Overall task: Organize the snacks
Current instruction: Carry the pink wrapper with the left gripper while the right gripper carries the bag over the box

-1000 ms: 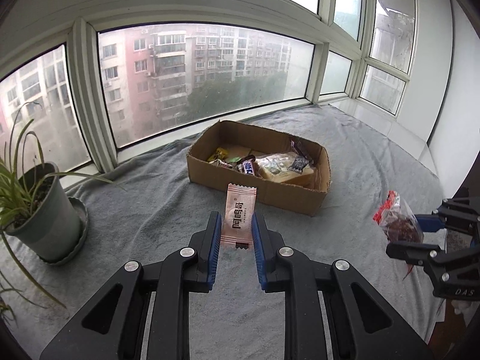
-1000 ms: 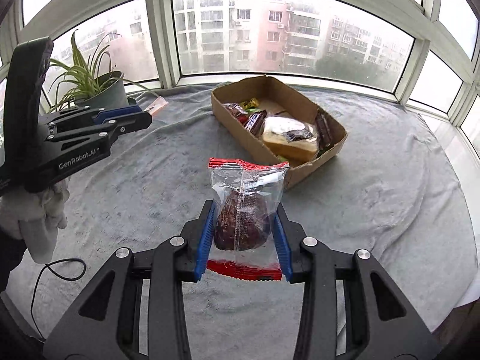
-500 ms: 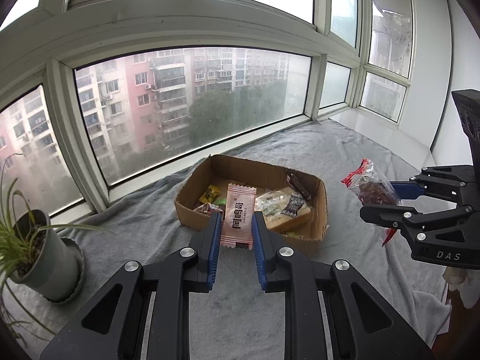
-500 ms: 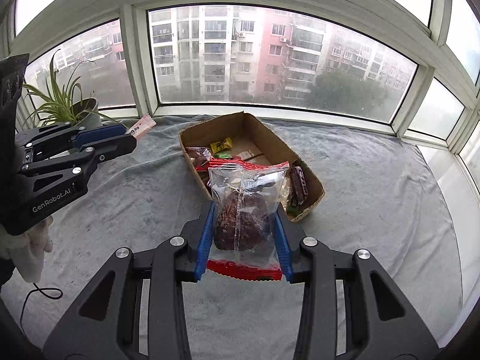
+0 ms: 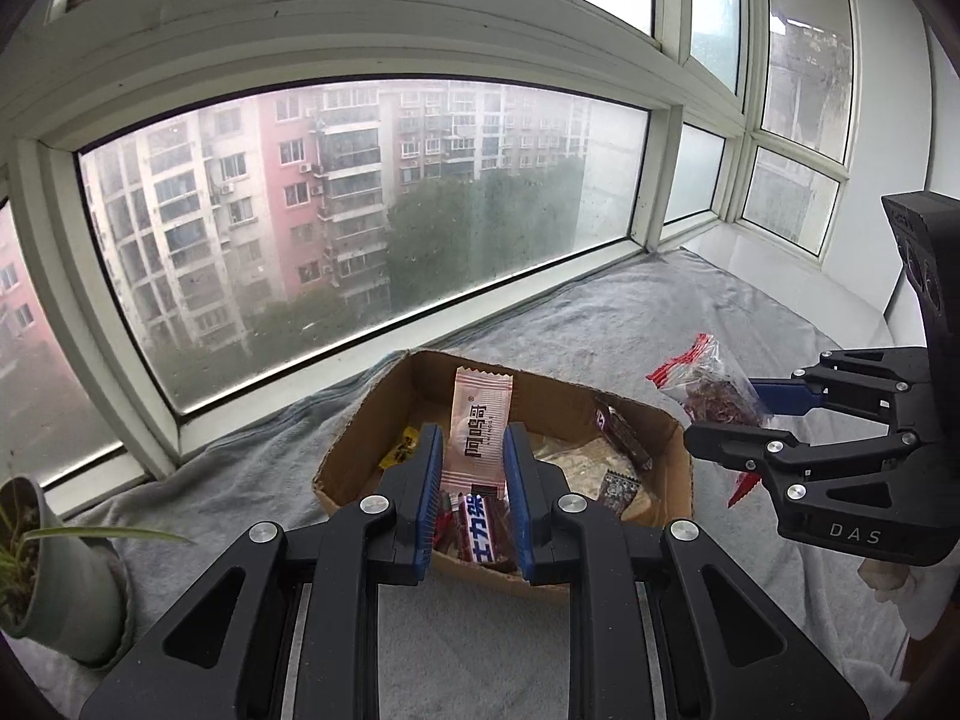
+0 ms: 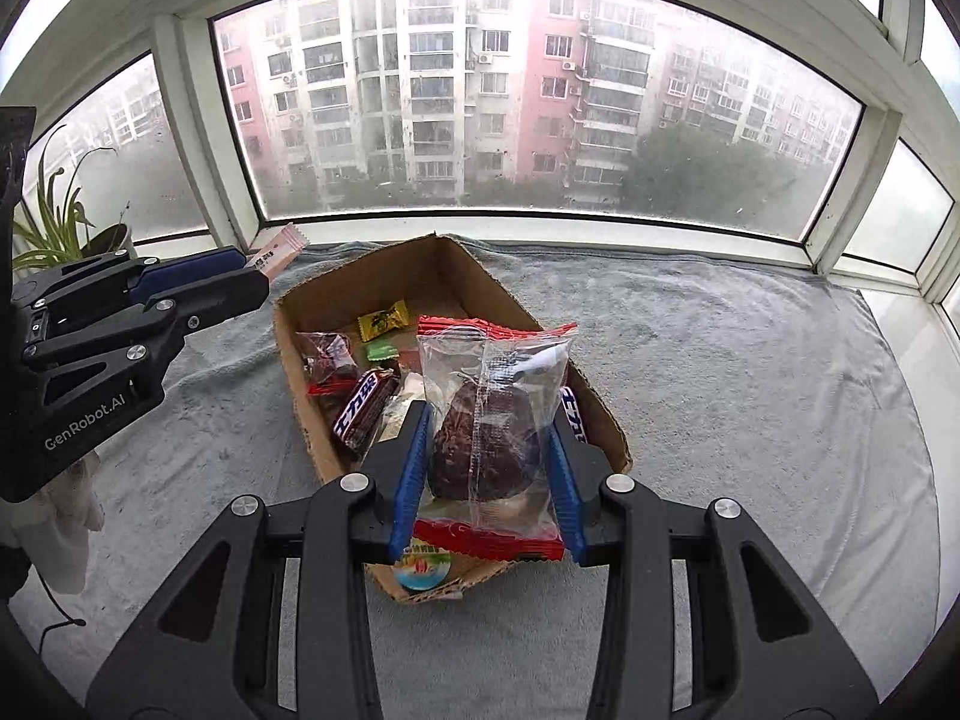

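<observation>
Gripping a pink sachet [image 5: 480,427] upright between its blue pads, the left gripper [image 5: 473,468] is clamped nearly closed on the packet's lower half, with the printed top sticking up above the fingertips. It hangs over the near end of the cardboard box [image 5: 672,450]. The right gripper [image 6: 489,456] is clenched on a clear bag with a dark round cake [image 6: 486,420] inside (jaws wider apart than the left's, red seal strips at the bag's top and bottom). That bag sits over the box's near right part, off the cloth.

Inside the box [image 6: 300,372]: a chocolate bar [image 6: 363,405], a small yellow candy [image 6: 384,319], a green candy [image 6: 381,351] and a dark snack in a clear wrapper [image 6: 327,354], all lying loose on the bottom. The box rests on a grey blanket [image 6: 750,390] by the window. A potted plant [image 5: 48,564] stands at the far left, well apart from the box.
</observation>
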`<state>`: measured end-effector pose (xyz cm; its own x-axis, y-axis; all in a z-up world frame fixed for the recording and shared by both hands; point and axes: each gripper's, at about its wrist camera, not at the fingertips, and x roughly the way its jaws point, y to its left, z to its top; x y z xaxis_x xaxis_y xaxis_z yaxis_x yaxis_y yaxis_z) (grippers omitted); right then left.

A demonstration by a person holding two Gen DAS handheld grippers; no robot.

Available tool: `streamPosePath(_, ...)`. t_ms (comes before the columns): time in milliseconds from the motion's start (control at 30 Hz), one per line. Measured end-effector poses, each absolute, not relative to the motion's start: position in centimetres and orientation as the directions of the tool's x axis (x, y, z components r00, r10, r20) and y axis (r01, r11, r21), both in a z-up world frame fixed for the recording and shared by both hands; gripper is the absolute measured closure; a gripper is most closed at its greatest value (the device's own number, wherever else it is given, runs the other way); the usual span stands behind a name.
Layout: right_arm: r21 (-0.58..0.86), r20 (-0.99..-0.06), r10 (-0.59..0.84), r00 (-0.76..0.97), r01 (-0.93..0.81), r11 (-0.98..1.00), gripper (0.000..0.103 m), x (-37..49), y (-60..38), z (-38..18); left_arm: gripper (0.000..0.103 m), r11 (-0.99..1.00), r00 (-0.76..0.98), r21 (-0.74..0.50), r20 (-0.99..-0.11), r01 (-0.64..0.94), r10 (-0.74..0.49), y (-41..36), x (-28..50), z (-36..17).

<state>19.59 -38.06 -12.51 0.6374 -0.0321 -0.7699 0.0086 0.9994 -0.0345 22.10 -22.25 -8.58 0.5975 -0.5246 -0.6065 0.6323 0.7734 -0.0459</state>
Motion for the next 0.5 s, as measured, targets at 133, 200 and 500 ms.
streamPosePath(133,-0.023,-0.781,-0.021,0.624,0.004,1.0,0.064,21.5,-38.9,-14.2,0.084,0.781,0.59,-0.05,-0.625,0.623,-0.511,-23.4,23.9,-9.9)
streamPosePath(200,-0.018,-0.788,-0.014,0.616,0.001,1.0,0.064,22.3,-39.2,-15.1,0.084,0.785,0.585,-0.054,-0.634,0.618,-0.505,-23.8,24.9,-10.6)
streamPosePath(500,-0.003,-0.806,0.005,0.592,-0.012,1.0,0.064,24.4,-40.0,-17.5,0.084,0.796,0.564,-0.065,-0.671,0.602,-0.481,-25.4,27.6,-13.1)
